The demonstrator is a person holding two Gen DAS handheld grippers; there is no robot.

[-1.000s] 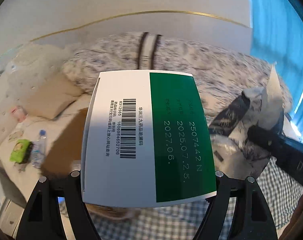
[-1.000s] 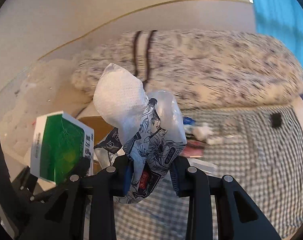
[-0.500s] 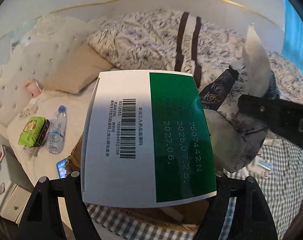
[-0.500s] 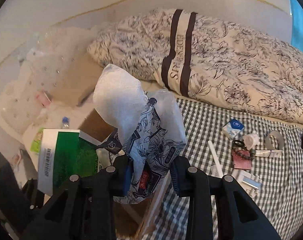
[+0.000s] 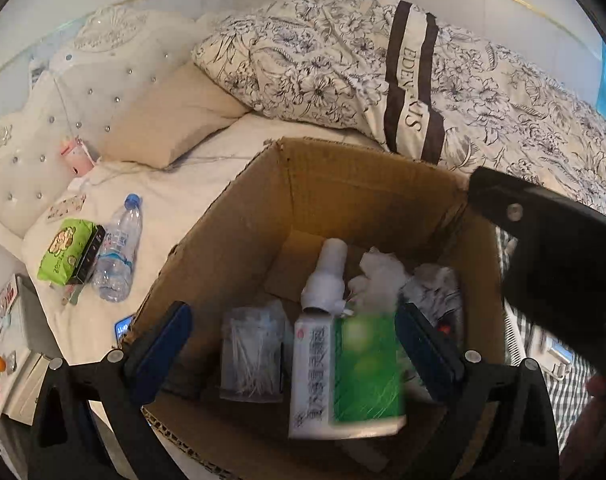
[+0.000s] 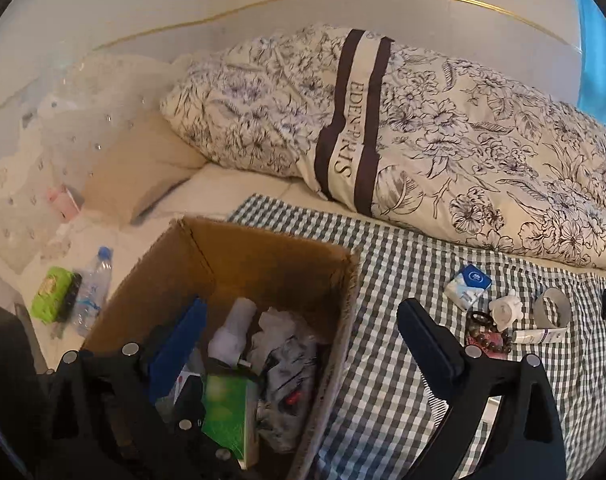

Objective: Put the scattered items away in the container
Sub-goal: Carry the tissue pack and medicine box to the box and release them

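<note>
box (image 6: 263, 256) at 9 o'clock, green pack (image 6: 227, 412) inside | small things (image 6: 499, 316) on checked cloth (image 6: 403, 280) at 1 o'clock of right gripper (image 6: 303, 340), nearer it | both grippers wide, empty; left gripper (image 5: 291, 344) over box

Soft daylight, fisheye bending the edges dark; green box (image 5: 365, 372) smeared by blur, headboard (image 6: 59, 120) washed out upper left.

left wrist: close above box (image 5: 343, 192) | right wrist: same box (image 6: 263, 256), rightward
</note>
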